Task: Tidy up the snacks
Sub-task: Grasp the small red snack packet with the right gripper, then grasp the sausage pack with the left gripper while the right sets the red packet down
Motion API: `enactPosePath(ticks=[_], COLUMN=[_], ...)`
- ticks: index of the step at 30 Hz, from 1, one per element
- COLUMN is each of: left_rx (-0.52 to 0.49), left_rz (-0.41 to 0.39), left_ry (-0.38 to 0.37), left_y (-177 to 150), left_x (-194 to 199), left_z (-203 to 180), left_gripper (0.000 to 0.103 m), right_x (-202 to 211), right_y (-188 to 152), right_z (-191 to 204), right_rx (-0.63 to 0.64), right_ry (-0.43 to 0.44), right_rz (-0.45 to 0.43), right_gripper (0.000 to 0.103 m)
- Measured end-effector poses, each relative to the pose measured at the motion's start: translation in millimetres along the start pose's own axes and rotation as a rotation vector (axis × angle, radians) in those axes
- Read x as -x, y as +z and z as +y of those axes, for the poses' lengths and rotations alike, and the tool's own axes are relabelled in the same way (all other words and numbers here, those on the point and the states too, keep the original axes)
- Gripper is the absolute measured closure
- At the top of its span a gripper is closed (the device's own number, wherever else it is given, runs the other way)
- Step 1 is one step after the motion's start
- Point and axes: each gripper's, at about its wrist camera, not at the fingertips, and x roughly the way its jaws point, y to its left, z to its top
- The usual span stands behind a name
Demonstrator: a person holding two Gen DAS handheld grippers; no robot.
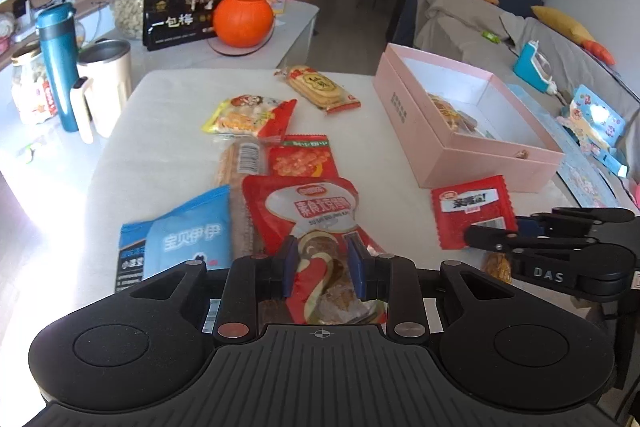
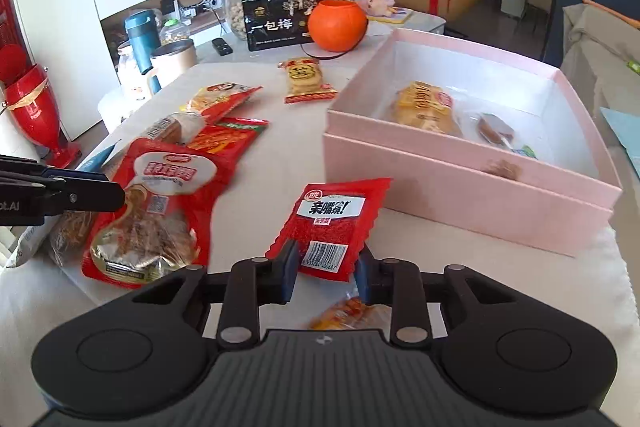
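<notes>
Both claws have a snack each, and the pink box (image 2: 472, 195) waits open at the far right of the desk (image 1: 168, 155), which looks to be where everything is headed. The left claw (image 1: 323, 269) is clamped on the near end of a large red-and-white pouch (image 1: 316, 227); its blue pads pinch the packet's lower edge, so the rest of it hangs forward over the pile. Gripping by the edge keeps the bulky middle free and should let the packet drop flat into the box.

The right claw (image 2: 326, 273) has its jaws drawn in on a small red sachet (image 2: 330, 225) at the barcode end, close to the near corner of the box. The sachet tilts up toward the box, which suggests it is lifted rather than lying down, though I cannot tell whether its far edge touches the cloth.

Inside the box a yellow round packet (image 2: 426, 107) and a small brown bar (image 2: 496, 129) already lie on the floor of it, toward the middle, leaving room on the right. Left loose on the desk are a blue bag (image 1: 180, 231), a red square packet (image 1: 302, 157), a yellow-red packet (image 1: 250, 115) and a biscuit pack (image 1: 320, 87) farther off. An orange bowl (image 1: 243, 21) stands beyond, apart from the sorting
</notes>
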Motion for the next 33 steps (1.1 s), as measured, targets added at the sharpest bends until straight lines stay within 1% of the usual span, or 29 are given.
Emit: enactPosePath(ticks=[4, 7, 8, 10, 12, 14, 16, 17, 20, 22, 23, 25, 27, 30, 32, 33], left_rx=[-0.036, -0.061, -0.068, -0.098, -0.166, -0.272, -0.391, -0.443, -0.567, -0.612, -0.625, -0.640, -0.638, -0.608, -0.571, -0.548], left_rz=[0.022, 0.017, 0.008, -0.028, -0.040, -0.018, 0.013, 0.026, 0.047, 0.060, 0.071, 0.085, 0.097, 0.116, 0.126, 0.135], left_ry=[-0.037, -0.055, -0.062, -0.103, -0.157, -0.212, -0.252, -0.265, -0.260, -0.237, -0.223, -0.196, -0.182, -0.173, -0.195, -0.208], left_y=[0, 0, 0, 1, 3, 1, -6, -11, -20, -23, -23, -23, -21, -17, -15, -14], left_x=[-16, -23, -21, -15, -11, -12, -16, -18, -29, -38, -44, -53, -58, -66, -66, -65], left_z=[-17, -28, -32, -42, -58, -78, -99, -109, -133, -144, -147, -151, -151, -146, -141, -138], left_gripper=[0.070, 0.070, 0.070, 0.070, 0.070, 0.070, 0.070, 0.069, 0.067, 0.067, 0.067, 0.063, 0.063, 0.068, 0.075, 0.075], right_x=[24, 36, 38, 42, 45, 45, 44, 46, 47, 46, 45, 46, 46, 47, 46, 46], right_y=[-15, -27, -31, -39, -46, -54, -61, -65, -69, -70, -69, -69, -70, -70, -70, -70], right_z=[-27, -38, -42, -52, -62, -73, -84, -87, -86, -83, -82, -84, -85, -85, -85, -85], right_rx=[-0.039, -0.032, -0.040, -0.065, -0.091, -0.134, -0.183, -0.204, -0.205, -0.198, -0.198, -0.206, -0.216, -0.223, -0.224, -0.224], right_ry=[-0.018, -0.063, -0.080, -0.119, -0.154, -0.180, -0.175, -0.161, -0.169, -0.178, -0.178, -0.170, -0.161, -0.157, -0.154, -0.154], right_rz=[-0.021, -0.032, -0.033, -0.039, -0.055, -0.060, -0.064, -0.085, -0.095, -0.098, -0.099, -0.103, -0.107, -0.112, -0.113, -0.113], right_gripper=[0.074, 0.073, 0.067, 0.054, 0.049, 0.047, 0.042, 0.042, 0.041, 0.040, 0.040, 0.039, 0.039, 0.038, 0.038, 0.037])
